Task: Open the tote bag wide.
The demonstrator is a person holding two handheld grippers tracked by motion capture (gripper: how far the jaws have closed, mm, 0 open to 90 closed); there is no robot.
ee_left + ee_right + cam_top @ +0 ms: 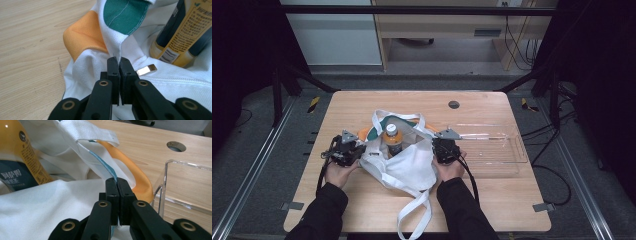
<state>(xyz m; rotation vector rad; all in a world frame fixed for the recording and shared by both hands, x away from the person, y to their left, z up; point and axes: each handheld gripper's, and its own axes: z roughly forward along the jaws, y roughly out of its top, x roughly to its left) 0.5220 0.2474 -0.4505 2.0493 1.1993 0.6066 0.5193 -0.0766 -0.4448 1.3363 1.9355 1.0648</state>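
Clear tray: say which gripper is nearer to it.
Right. The right gripper sits just beside the clear tray's near-left end, clamped on the cloth bag's edge. The left gripper grips the bag's far side, with bag and bottle between.

My right gripper [117, 182] has its two black jaws pressed together on the edge of the white cloth bag [50, 207], pinching a fold where a thin blue trim runs up into the fabric. An orange handle [135, 173] curves just behind my jaws, down toward the tabletop [150, 145]. To the left, inside the bag, stands a bottle [17, 157] with a yellow and dark blue label. A white strap [85, 132] crosses above. On the right a clear plastic tray [172, 182] rests on the tabletop, with a round hole [176, 146] beyond it.
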